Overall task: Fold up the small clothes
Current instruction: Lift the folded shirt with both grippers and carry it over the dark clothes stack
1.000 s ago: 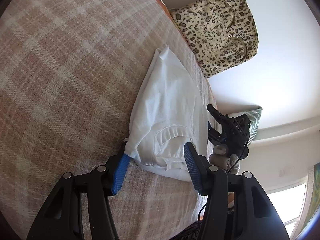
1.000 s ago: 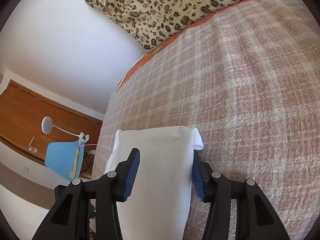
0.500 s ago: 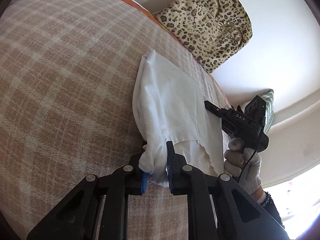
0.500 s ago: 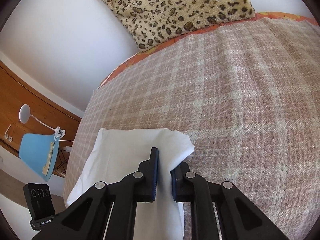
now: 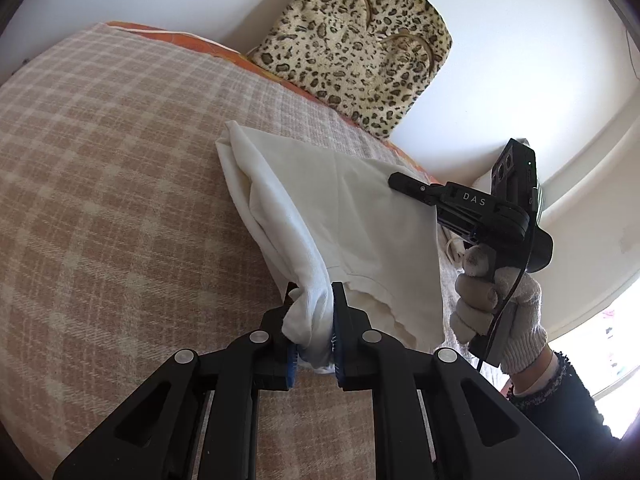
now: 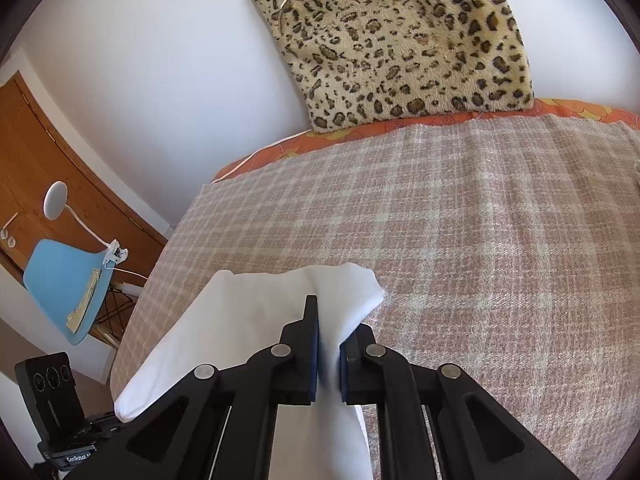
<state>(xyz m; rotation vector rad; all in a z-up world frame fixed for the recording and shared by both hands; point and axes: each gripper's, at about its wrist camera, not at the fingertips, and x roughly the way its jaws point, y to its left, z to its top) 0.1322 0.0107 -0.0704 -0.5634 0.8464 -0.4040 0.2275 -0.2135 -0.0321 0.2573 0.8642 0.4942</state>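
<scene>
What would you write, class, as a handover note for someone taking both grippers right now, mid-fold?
Left gripper: shut on a bunched corner of the white cotton garment.
Right gripper: shut on the garment's other near corner.
Garment: near edge held up, far edge on the pink-and-cream checked blanket.
Done: both corners gripped.
Left: probably carry the near edge over to the far edge, lay it down, release, smooth.

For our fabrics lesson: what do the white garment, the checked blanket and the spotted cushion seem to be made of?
White garment: probably cotton knit, matte, soft folds, stitched hem.
Checked blanket: seemingly woven wool or similar, coarse visible weave.
Spotted cushion: likely fake fur, fuzzy pile.
</scene>
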